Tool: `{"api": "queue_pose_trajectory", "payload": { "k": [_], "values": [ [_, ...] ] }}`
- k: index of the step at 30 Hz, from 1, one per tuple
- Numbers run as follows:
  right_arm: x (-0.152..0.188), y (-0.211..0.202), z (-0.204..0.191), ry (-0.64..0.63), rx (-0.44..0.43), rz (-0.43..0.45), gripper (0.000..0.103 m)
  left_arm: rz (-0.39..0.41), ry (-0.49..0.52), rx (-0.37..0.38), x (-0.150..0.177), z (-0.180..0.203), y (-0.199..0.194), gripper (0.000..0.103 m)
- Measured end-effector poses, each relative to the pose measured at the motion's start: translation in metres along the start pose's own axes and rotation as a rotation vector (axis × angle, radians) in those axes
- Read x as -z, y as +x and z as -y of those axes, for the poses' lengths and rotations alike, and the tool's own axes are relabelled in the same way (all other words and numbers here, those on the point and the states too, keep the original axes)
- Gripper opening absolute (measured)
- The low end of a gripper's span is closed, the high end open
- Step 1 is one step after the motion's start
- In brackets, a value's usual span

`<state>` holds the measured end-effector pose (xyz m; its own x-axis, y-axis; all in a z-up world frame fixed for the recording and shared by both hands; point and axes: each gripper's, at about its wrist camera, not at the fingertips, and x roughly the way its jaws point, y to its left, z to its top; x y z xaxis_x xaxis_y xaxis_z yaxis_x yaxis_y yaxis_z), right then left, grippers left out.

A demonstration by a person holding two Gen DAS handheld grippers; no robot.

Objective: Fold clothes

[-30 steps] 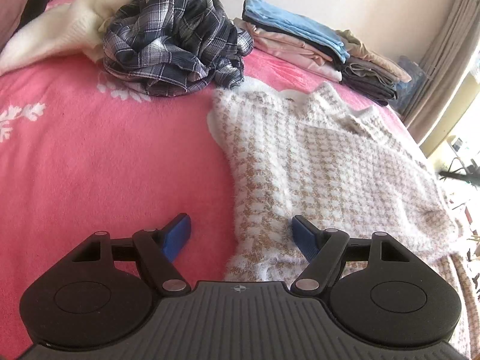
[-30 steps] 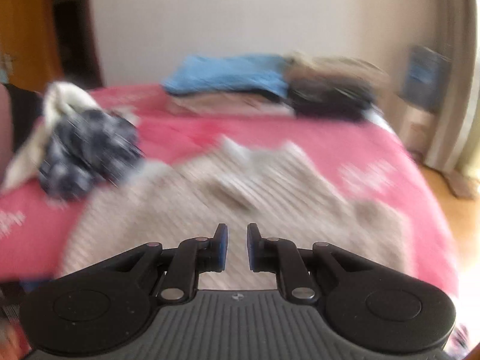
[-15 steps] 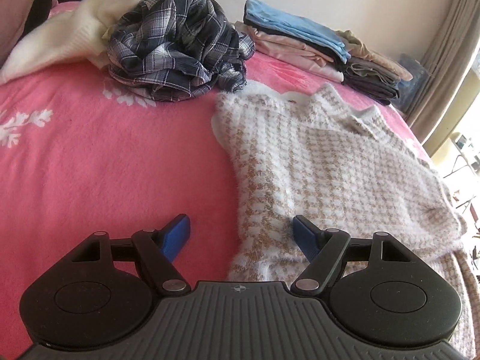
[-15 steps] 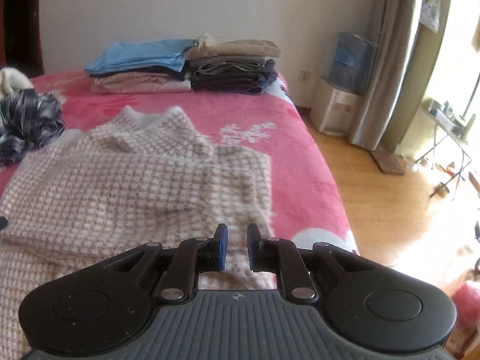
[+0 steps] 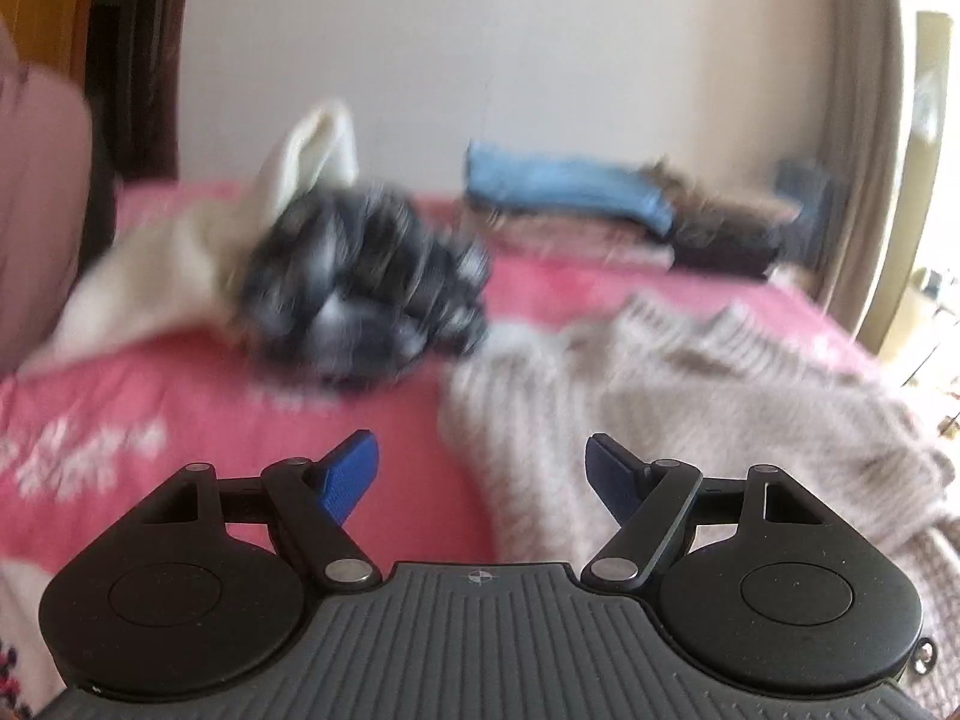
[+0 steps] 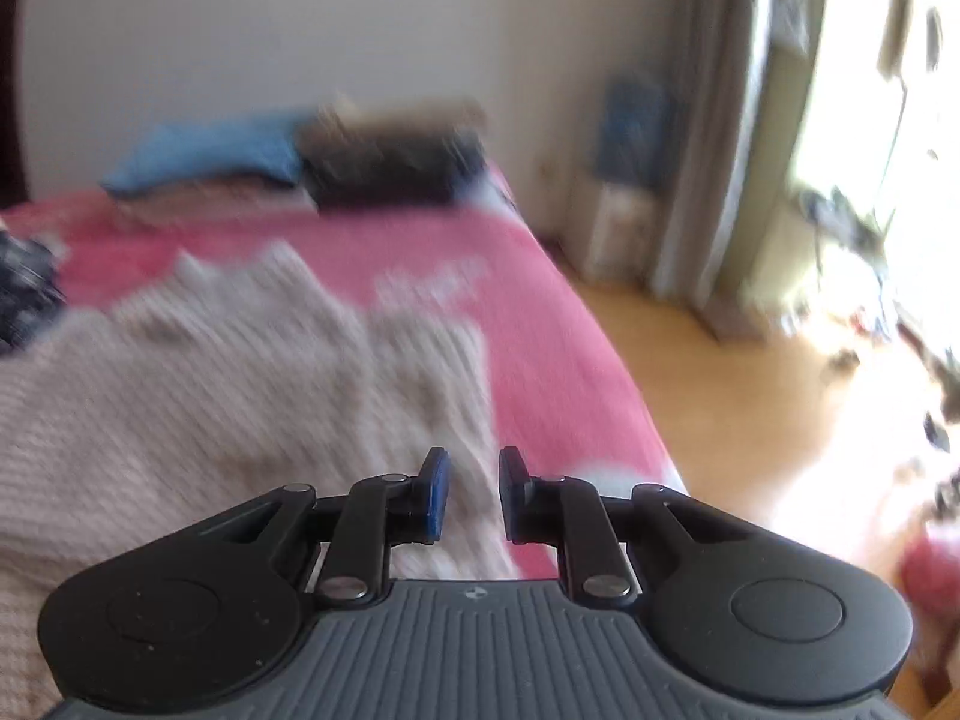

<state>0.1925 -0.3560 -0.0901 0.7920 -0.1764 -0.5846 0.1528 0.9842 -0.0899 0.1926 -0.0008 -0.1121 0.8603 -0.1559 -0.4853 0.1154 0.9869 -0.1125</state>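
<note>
A fuzzy beige-and-white houndstooth sweater [image 5: 690, 420] lies spread on the pink bed [image 5: 210, 408]. Both views are blurred by motion. My left gripper [image 5: 483, 468] is open wide above the sweater's left edge, its blue pads holding nothing. In the right wrist view the sweater [image 6: 210, 408] fills the lower left. My right gripper [image 6: 474, 486] hovers over the sweater's right edge near the side of the bed [image 6: 540, 330]. Its jaws are only a narrow gap apart, with nothing between them.
A crumpled dark plaid shirt [image 5: 372, 288] and a cream garment [image 5: 180, 276] lie at the back left. A stack of folded clothes [image 5: 600, 210] sits by the far wall. Wooden floor [image 6: 750, 420] and a curtain [image 6: 708, 150] lie to the right of the bed.
Both cameras have tipped upward and are moving, so more wall shows and the frames blur. The left gripper has lifted back from the sweater's edge. Neither gripper's opening has changed.
</note>
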Motion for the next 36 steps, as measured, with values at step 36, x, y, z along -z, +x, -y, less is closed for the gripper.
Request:
{"api": "queue_pose_trajectory", "payload": {
  "k": [36],
  "values": [
    [0.002, 0.056, -0.044, -0.019, -0.135, -0.093, 0.018, -0.022, 0.092, 0.068, 0.013, 0.031, 0.006, 0.044]
  ]
}}
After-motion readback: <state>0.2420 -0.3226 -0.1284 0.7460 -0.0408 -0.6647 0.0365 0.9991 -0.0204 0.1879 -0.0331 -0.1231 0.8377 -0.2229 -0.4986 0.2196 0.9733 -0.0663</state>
